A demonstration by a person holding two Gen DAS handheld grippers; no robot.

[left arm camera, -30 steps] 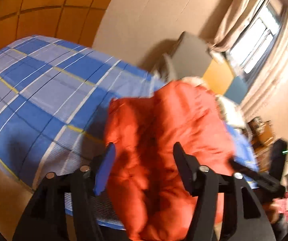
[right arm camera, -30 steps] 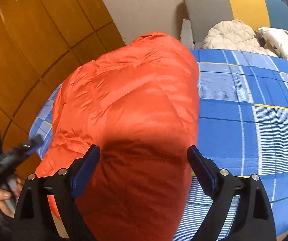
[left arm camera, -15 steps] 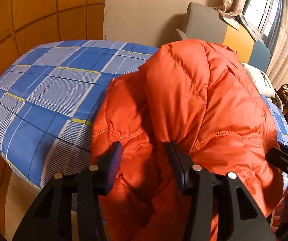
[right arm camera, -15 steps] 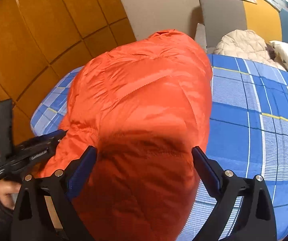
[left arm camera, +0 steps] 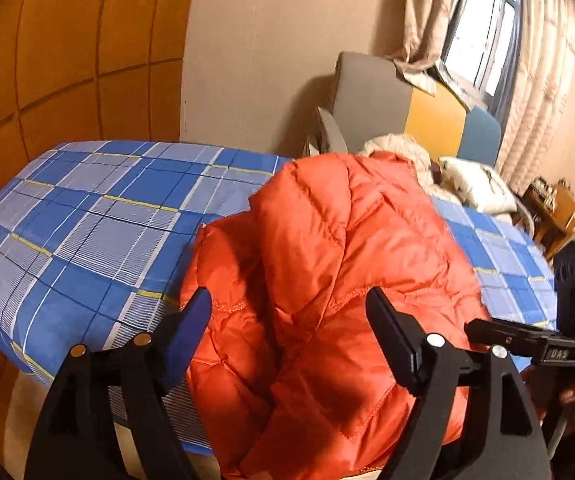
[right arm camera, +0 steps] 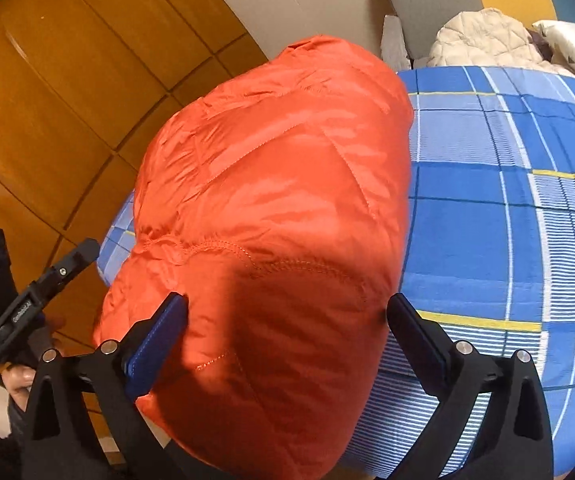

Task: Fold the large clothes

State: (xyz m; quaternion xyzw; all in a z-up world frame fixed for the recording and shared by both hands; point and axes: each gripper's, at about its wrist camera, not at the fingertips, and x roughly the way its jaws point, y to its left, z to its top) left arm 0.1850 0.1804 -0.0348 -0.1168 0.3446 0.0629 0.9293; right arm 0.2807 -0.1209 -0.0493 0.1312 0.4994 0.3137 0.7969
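1. Orange puffy jacket (left arm camera: pixel 339 280) lies bunched in a mound on the bed (left arm camera: pixel 87 232), at the bed's near edge, part of it hanging over the side. Judged: it sits there so both tools can reach it from the bedside; the quilted bulk holds it up rather than flat.
2. Left gripper (left arm camera: pixel 287 320): jaws have just been opening and stand spread. Jacket fabric shows between the fingers, but the pads do not press on it. Judged: a released hold on a fold near the jacket's left side.
3. Right gripper (right arm camera: pixel 287 324): jaws have just been opening too and stand at their widest, straddling the jacket's near end. Left pad sits just beside the fabric; whether it touches I cannot tell. No pinch.
4. Pose: both tools point downward at a slant toward the jacket, side by side. In the right view, the left tool and a hand (right arm camera: pixel 17 380) appear left of the jacket; in the left view, the right tool shows at the jacket's right.
5. Cream jacket (right arm camera: pixel 483 40) and pillow (left arm camera: pixel 475 184) lie beyond the orange jacket, by the headboard (left arm camera: pixel 371 100).
6. Judged: fold incomplete; mound needs flattening.
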